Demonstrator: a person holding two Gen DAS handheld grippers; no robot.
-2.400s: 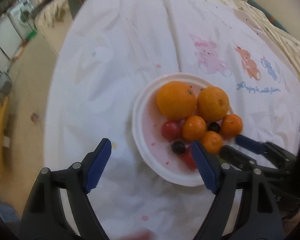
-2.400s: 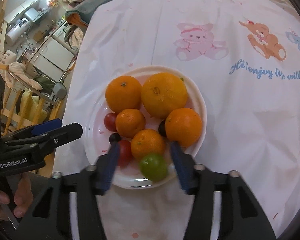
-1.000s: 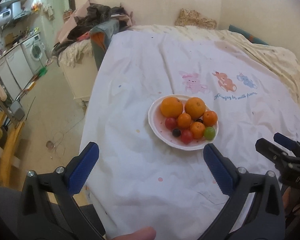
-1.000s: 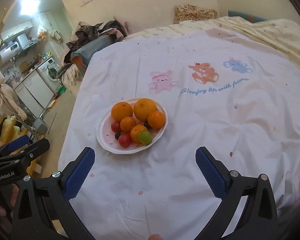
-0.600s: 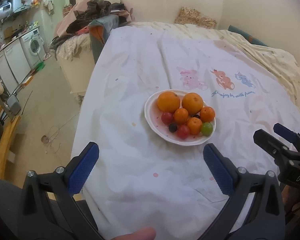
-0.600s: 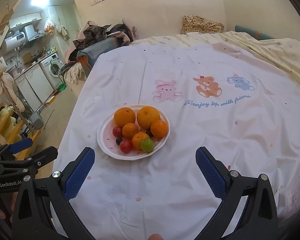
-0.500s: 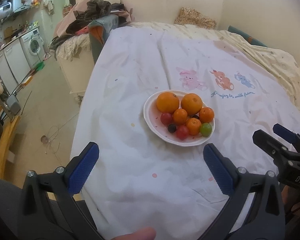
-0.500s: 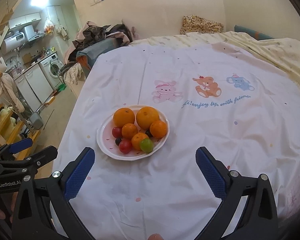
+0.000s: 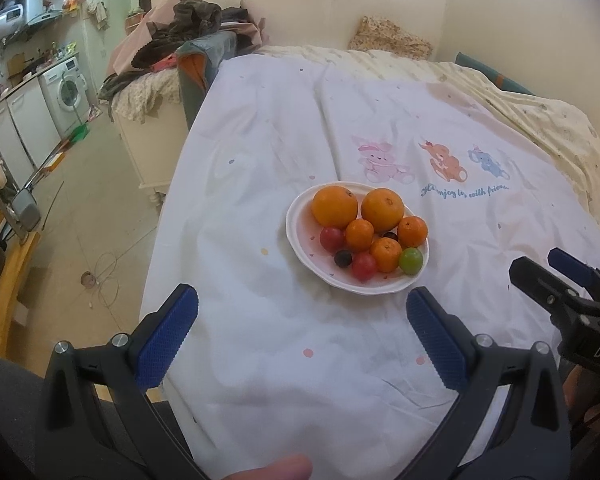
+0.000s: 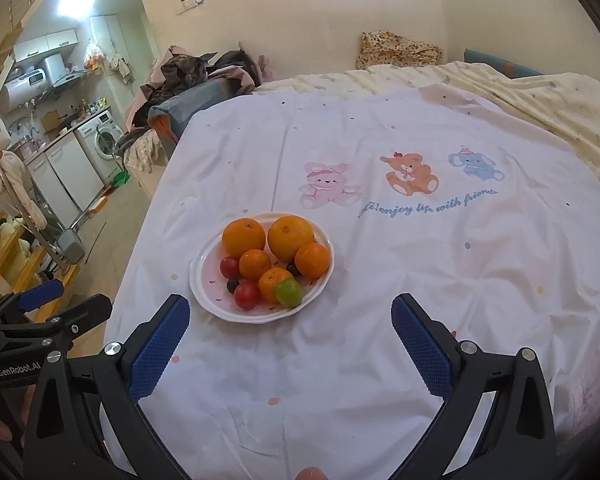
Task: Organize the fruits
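A white plate [image 9: 300, 240] [image 10: 204, 288] sits on the white printed cloth and holds two large oranges [image 9: 335, 206] [image 10: 291, 237], three small mandarins [image 9: 412, 231] [image 10: 312, 260], red cherry tomatoes [image 9: 364, 266] [image 10: 247, 295], a green fruit [image 9: 411, 261] [image 10: 288, 292] and dark grapes [image 9: 343, 258]. My left gripper [image 9: 300, 328] is open and empty, held back from the plate's near side. My right gripper [image 10: 290, 330] is open and empty, also short of the plate. Each gripper shows at the edge of the other's view.
The cloth [image 10: 420, 264] with cartoon animals covers a bed or table; its left edge drops to the floor [image 9: 84, 216]. A pile of clothes [image 10: 196, 76] lies at the far left corner. Kitchen units and a washing machine [image 9: 70, 92] stand far left.
Both grippers have drawn back and up from the plate and opened wide. The right gripper left the green fruit on the plate. In the last half second little has moved.
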